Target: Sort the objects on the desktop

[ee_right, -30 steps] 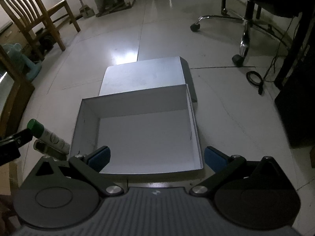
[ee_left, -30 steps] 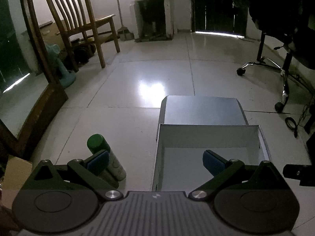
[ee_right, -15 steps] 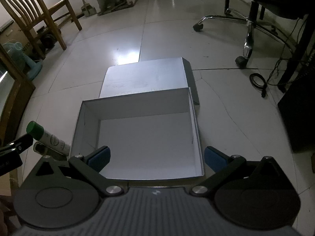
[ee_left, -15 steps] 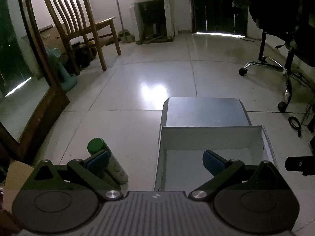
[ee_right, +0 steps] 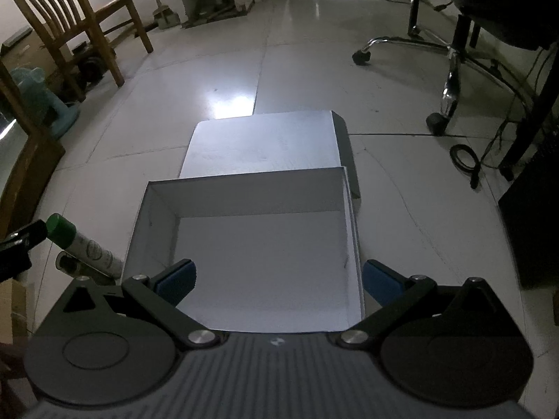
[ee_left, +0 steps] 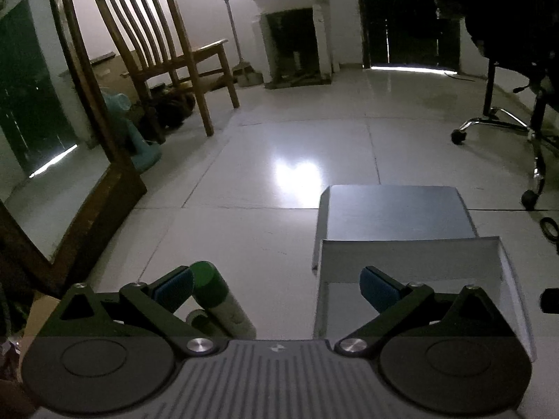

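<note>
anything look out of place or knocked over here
The green-capped spray can lies on its side on the floor, left of the open white box, with a smaller bottle beside it. The box is empty, its lid behind it. No spills or damage show.

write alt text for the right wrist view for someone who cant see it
An open right gripper hovers over an empty white box on a pale tiled floor, its lid lying just beyond. To the box's left lie a green-capped spray can and a smaller bottle; the left gripper's tip shows at the edge.
</note>
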Demonstrator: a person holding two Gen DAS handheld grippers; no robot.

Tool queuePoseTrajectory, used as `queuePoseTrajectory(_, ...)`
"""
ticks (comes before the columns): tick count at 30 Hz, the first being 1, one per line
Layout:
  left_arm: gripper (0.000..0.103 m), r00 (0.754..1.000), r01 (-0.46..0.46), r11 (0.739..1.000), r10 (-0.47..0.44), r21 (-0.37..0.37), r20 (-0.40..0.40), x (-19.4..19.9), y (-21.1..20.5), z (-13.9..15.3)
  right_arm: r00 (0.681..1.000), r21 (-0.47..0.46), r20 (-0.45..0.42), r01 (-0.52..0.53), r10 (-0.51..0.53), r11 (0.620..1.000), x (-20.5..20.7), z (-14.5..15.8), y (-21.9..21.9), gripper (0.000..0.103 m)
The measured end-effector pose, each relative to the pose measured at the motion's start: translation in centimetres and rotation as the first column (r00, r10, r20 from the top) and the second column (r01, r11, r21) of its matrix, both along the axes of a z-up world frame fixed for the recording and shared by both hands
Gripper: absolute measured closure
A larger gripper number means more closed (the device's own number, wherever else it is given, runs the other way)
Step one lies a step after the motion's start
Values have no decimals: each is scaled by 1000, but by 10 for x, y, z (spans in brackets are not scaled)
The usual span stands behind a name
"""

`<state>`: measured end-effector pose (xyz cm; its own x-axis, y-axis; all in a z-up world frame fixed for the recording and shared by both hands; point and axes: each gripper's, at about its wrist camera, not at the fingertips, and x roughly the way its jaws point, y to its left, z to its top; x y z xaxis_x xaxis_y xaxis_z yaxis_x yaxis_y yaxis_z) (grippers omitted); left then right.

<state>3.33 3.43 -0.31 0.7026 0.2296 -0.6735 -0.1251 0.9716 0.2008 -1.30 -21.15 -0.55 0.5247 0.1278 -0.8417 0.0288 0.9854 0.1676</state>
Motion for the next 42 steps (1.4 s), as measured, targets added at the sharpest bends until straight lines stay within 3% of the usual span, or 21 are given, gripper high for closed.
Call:
queuePoseTrajectory(14,0,994,-108,991,107,77,20,25,49,-39,995,-1,28,-95,95,995,7,-1,26,0)
queuePoseTrajectory(30,0,994,-110,992,110,53,13,61,76,-85,990,5,16,-142,142,990,17,-18,47,0)
queuePoseTrajectory(33,0,994,-110,990,109,91,17,67,80,-96,987,3,22,-160,160,987,17,-21,55,0)
queuePoseTrajectory(42,0,996,-91,991,91,93,9,74,91,-115,980,37,68,-191,188,981,25,-41,78,0)
